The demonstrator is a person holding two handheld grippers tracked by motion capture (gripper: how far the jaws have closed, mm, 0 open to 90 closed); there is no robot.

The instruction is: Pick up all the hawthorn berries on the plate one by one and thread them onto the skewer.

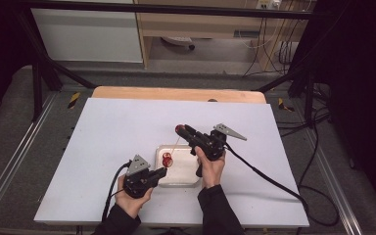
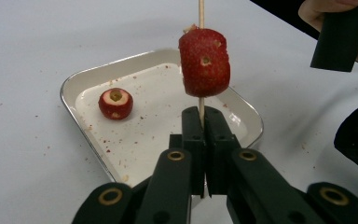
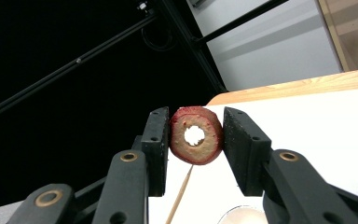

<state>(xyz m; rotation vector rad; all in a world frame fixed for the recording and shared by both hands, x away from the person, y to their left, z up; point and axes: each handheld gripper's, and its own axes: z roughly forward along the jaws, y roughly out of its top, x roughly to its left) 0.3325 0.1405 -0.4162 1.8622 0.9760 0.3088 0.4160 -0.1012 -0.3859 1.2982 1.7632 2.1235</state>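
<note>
The left gripper (image 2: 200, 122) has its jaws fully closed on the lower end of a thin wooden skewer (image 2: 201, 11). In the left gripper view the skewer stands almost straight up from the jaws, and its long axis runs from the jaws to the top edge of the picture. A red fruit piece (image 2: 204, 62) is threaded on it, a little above the jaws, with small holes on its skin. In the high view the skewer (image 1: 175, 145) is a thin pale line over the tray (image 1: 186, 180). It rises from the left gripper (image 1: 162, 171) and leans up and away from the person, toward the right gripper (image 1: 181, 129).

The right gripper (image 3: 195, 140) holds a ring-shaped fruit slice (image 3: 196, 135) between its jaws, which are partly closed and press on both sides of it. The slice has a red rim, a pale inside and a round hole in the middle. This hole faces the camera in the right gripper view. The upper end of the skewer (image 3: 181, 192) is just below the slice, and it points up toward it; I cannot tell if the tip touches it.

The white tray lies on the white tabletop (image 1: 107, 132), between the two hands. A second red fruit piece (image 2: 115, 103) with a hole on top lies in the tray (image 2: 70, 88), well apart from the skewer.
</note>
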